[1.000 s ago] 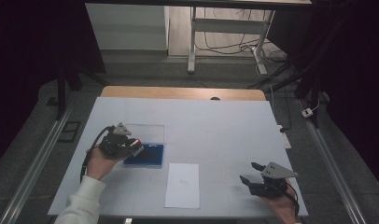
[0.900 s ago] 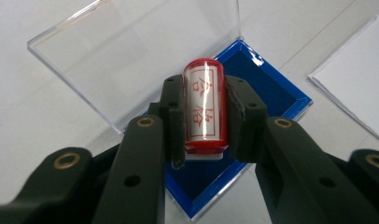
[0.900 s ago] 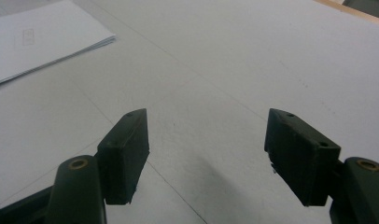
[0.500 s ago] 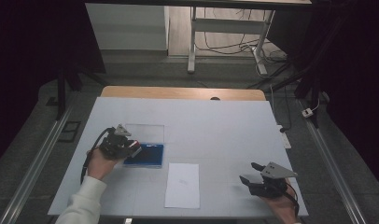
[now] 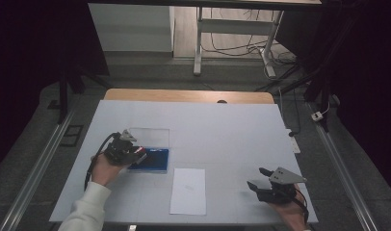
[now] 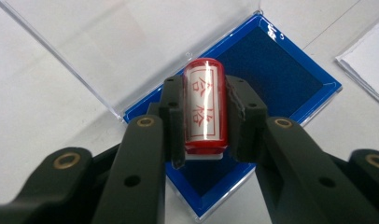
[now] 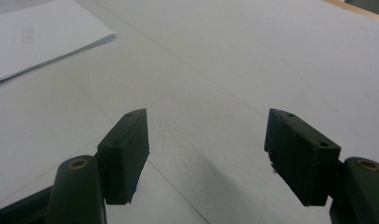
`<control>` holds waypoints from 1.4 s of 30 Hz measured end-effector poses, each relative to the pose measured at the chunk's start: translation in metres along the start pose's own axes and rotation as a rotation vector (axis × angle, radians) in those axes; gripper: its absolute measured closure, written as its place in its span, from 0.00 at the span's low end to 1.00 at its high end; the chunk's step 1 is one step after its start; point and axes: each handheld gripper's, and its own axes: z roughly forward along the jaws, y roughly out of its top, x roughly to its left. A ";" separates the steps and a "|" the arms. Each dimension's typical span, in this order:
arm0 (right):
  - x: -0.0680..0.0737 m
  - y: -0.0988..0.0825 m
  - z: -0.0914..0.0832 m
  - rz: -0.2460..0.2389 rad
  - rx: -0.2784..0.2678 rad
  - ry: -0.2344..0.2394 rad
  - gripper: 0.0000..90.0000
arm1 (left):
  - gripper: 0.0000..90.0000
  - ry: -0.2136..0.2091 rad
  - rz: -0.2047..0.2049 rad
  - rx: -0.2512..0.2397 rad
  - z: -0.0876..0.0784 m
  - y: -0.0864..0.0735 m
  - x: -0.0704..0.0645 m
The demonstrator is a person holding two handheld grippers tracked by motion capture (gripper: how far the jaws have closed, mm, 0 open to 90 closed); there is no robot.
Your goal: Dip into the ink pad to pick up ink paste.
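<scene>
A red stamp (image 6: pixel 205 109) with red characters on its white label sits between the jaws of my left gripper (image 6: pixel 204 116), which is shut on it. It hangs over the dark blue ink pad (image 6: pixel 267 79) of a blue case whose clear lid (image 6: pixel 108 42) lies open beside it. In the high view the left gripper (image 5: pixel 138 155) is at the left edge of the ink pad (image 5: pixel 152 160). A white sheet of paper (image 5: pixel 188 190) lies to the right of the pad. My right gripper (image 5: pixel 259 179) rests open near the table's front right, jaws wide apart (image 7: pixel 206 154) with nothing between them.
The white table top (image 5: pixel 222 130) has a wooden strip along its far edge. A stack of white paper (image 7: pixel 38 32) lies at the upper left of the right gripper view. Table legs and cables stand on the floor behind.
The left gripper with the stamp has shifted slightly over the ink pad. The right gripper has not moved.
</scene>
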 end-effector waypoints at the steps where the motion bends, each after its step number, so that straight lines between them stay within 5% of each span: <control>1: 0.000 0.000 0.000 -0.001 -0.001 0.000 0.33 | 0.78 0.000 0.000 0.001 0.000 0.000 0.000; 42: 0.006 0.004 0.003 -0.019 0.007 0.008 0.33 | 0.79 0.054 0.032 0.055 0.007 0.004 -0.009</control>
